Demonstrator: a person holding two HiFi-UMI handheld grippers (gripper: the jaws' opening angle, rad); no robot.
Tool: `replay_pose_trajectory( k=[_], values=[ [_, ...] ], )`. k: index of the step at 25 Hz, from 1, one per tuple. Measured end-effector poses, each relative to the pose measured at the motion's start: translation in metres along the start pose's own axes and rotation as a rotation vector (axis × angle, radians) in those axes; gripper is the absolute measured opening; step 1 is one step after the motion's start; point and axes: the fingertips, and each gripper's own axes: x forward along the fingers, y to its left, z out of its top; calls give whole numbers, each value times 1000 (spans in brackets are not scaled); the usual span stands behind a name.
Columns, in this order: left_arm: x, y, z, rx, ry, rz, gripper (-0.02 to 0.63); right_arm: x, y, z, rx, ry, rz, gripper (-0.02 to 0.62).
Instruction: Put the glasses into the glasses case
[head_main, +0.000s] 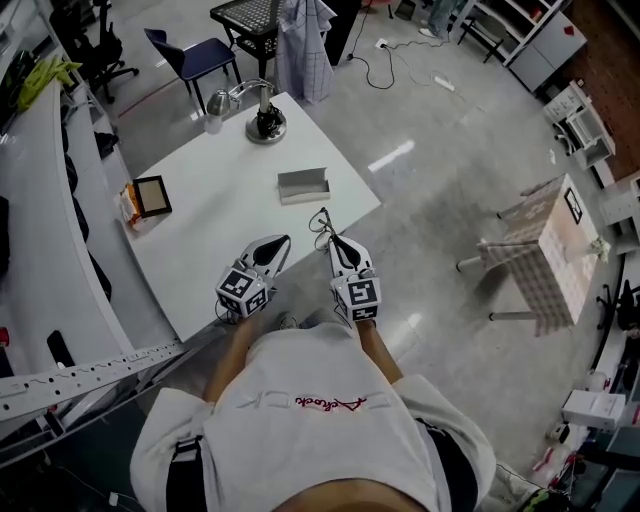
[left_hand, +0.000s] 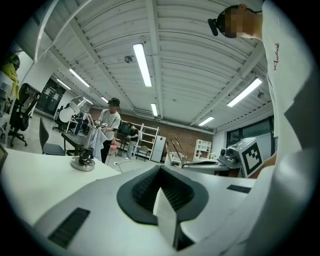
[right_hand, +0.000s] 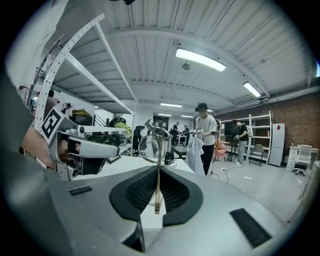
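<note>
White table (head_main: 200, 250) runs from the lower left to the upper centre of the head view. At its near edge we hold both grippers side by side. The left gripper (head_main: 278, 245) has its jaws pressed together on nothing. The right gripper (head_main: 335, 243) pinches the glasses (head_main: 322, 222) by one temple arm, with the lenses ahead of its tips. Further up the frame, the glasses case (head_main: 303, 185) lies open on the table, apart from the glasses. We judge the carry step to be in hand. Next, the glasses must come over the open case, go down into it, and be released.
</note>
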Motion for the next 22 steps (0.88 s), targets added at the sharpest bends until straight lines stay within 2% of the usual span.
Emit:
replay_pose_trajectory(
  k=[8, 22],
  values=[
    [19, 1, -12, -49, 12, 2, 14, 12, -16, -9, -1, 44, 21, 11],
    [52, 48, -4, -70, 33, 110, 14, 73, -44, -15, 33, 73, 130, 11]
  ],
)
